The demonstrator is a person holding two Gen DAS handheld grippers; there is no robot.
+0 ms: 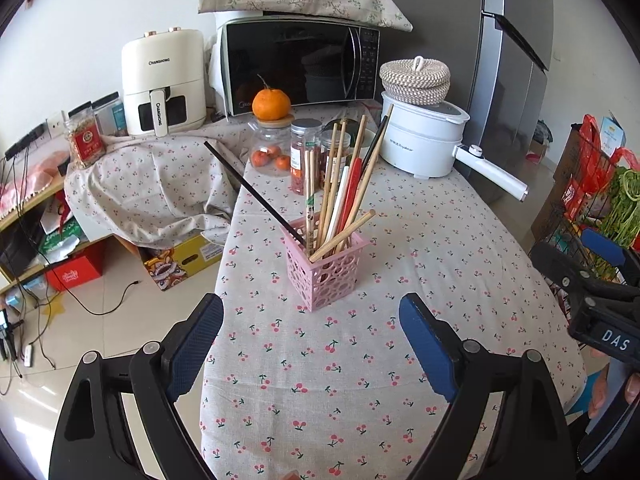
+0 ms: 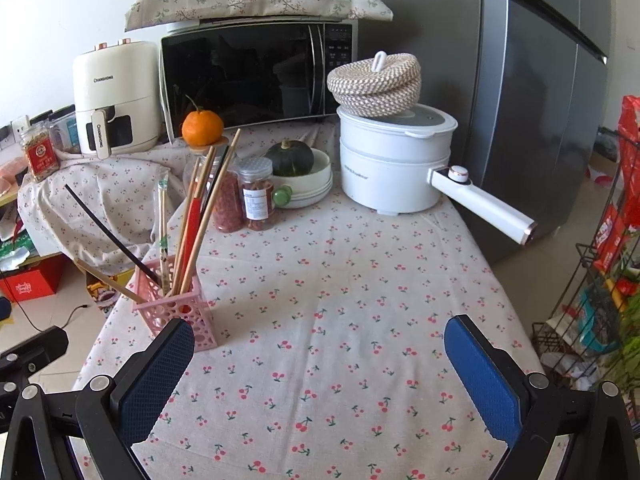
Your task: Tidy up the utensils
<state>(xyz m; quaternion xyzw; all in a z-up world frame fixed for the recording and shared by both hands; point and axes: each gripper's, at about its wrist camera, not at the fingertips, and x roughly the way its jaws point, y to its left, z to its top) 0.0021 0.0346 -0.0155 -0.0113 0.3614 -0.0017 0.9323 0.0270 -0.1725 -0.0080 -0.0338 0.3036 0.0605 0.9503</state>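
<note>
Pink utensil holder (image 1: 325, 268) just beyond spread, empty left claw (image 1: 310, 350); right claw (image 2: 320, 380) likewise spread.

My tongs' pads (image 2: 154, 384) look like textured rubber; the holder (image 1: 325, 268) is matt pink plastic (perforated), the chopsticks (image 1: 332, 184) mostly wood.

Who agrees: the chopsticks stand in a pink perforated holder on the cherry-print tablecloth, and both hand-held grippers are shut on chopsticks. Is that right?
Not quite. The chopsticks do stand in the pink holder on the tablecloth, but both wrist views show the left hand-held gripper and right hand-held gripper open and holding nothing.
</note>
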